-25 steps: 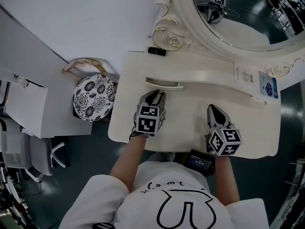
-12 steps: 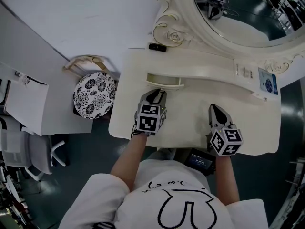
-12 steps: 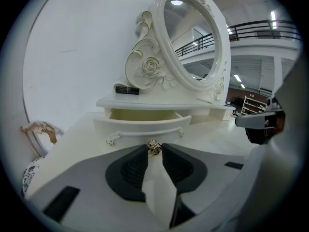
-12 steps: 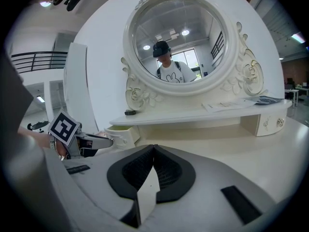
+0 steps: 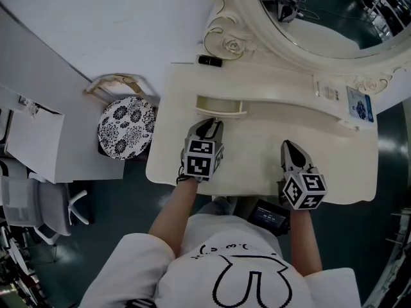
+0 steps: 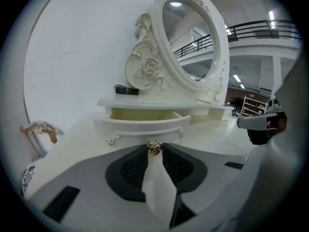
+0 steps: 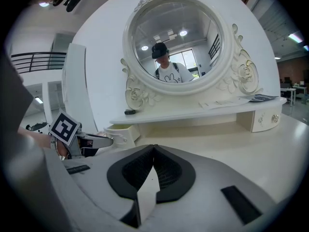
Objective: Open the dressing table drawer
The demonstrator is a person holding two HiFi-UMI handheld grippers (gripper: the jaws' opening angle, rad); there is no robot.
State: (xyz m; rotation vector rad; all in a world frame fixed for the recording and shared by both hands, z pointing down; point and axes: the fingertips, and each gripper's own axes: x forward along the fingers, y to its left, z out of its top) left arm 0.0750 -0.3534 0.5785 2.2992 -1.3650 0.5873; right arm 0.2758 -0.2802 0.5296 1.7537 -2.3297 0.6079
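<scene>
- On the cream dressing table (image 5: 253, 156), below the round mirror (image 5: 327, 31), the drawer (image 5: 221, 108) stands partly pulled out from the left end of the raised shelf (image 5: 270, 82), its pale inside showing.
- The left gripper (image 5: 207, 127) points at the drawer front. Its jaws are clamped on the small gold knob (image 6: 154, 147) in the middle of that front (the knob sits right at the jaw tips).
- The right gripper (image 5: 289, 149) is over the bare tabletop, well to the right of the drawer. Its jaws are closed tip to tip with nothing between them.
- A small black tube (image 5: 210, 61) lies on the shelf above the drawer, close to the carved rose on the mirror frame.
- A printed card (image 5: 359, 103) lies at the right end of the shelf.
- A stool (image 5: 126, 130) with a black-and-white flower pattern stands on the floor just left of the table.
</scene>
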